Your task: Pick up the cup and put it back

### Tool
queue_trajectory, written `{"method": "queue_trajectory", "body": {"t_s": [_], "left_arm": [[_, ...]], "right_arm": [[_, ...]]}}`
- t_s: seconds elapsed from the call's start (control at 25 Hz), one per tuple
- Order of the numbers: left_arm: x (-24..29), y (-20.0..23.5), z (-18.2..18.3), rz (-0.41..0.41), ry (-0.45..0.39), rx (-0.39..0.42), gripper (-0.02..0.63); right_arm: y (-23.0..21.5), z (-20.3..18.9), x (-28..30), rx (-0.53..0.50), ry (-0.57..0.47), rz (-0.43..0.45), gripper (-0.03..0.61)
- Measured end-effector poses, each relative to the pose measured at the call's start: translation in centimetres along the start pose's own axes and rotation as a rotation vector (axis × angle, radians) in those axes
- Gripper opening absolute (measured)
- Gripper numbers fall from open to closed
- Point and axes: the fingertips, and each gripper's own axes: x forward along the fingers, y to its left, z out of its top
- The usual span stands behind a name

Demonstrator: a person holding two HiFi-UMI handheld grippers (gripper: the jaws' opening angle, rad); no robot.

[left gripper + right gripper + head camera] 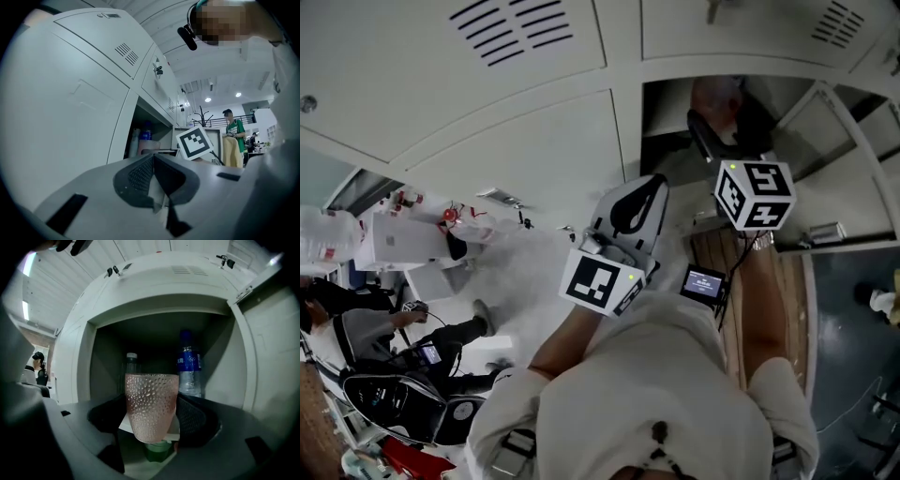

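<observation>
Right gripper (pixel 152 422) around pink cup (pixel 151 401)

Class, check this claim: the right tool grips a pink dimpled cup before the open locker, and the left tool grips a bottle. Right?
Wrong on the left tool: the left gripper view shows its jaws shut on nothing. The right tool does grip the pink dimpled cup before the open locker.

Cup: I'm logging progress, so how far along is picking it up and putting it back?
Done: the right gripper is shut on the pink dimpled cup. In hand: the cup is held at the open locker, with bottles behind it; the left gripper is shut and empty. Left: setting the cup down and releasing it.
</observation>
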Motion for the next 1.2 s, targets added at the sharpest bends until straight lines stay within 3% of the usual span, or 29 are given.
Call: {"method": "queue_trajectory", "body": {"t_s": [0.32,0.56,1.2], "left_arm": [[-1.9,-1.2,-0.6,0.07,0.01,0.018,0.009],[-3.9,-3.7,-1.0,0.127,0.009,0.019,0.009],[-11.5,-15.2,-3.4,0.231,0.069,0.031,0.009]], "right_arm": [[2.9,1.1,-4.9,0.011,-0.06,0.09,0.342],[3.3,-0.2,-9.4,0.036,-0.056,0.122,0.342],[4.7,-4.7,-23.8,0.093,-0.018,0.204,0.342]]}}
